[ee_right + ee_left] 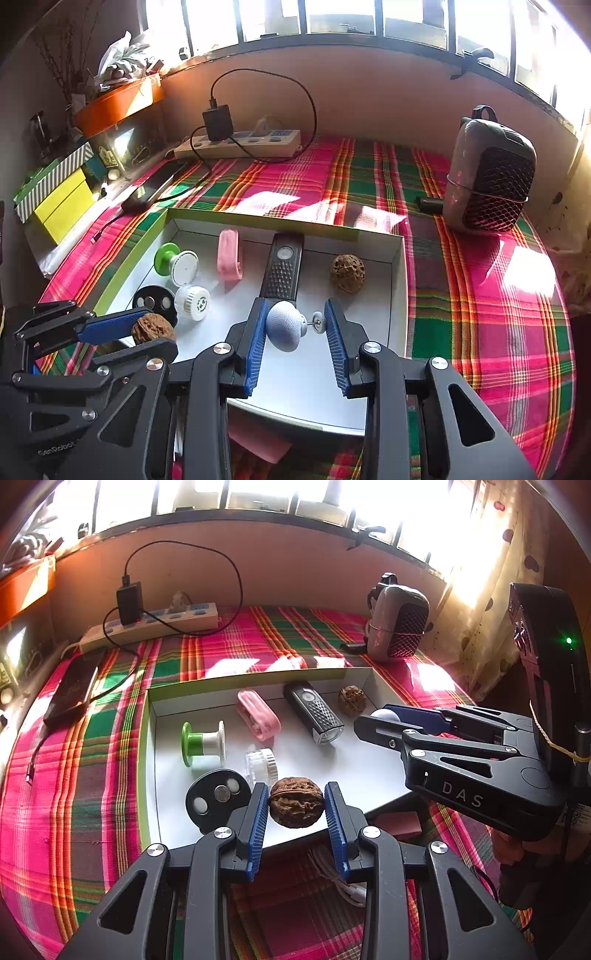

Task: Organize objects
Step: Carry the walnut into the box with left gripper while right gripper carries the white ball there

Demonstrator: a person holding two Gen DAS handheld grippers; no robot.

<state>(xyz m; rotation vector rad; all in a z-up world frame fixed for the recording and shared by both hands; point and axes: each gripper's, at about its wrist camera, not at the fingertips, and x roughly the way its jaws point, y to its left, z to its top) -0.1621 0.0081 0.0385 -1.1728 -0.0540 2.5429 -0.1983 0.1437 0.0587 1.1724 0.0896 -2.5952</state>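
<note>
Left gripper (296,805) nearest lens, clenched on walnut (296,807); we carried it above tray's near edge, probably for setting inside. Right gripper (295,325) clamped pale knob (286,325) by dome and small stud end, above tray (400,295) near its front. We judged both pieces bound for tray, joining second walnut (347,273) at far right corner, black torch (282,269) mid-back, pink case (229,254), green spool (166,258) toward left wall. Items kept apart, likely for tidy sorting.
</note>
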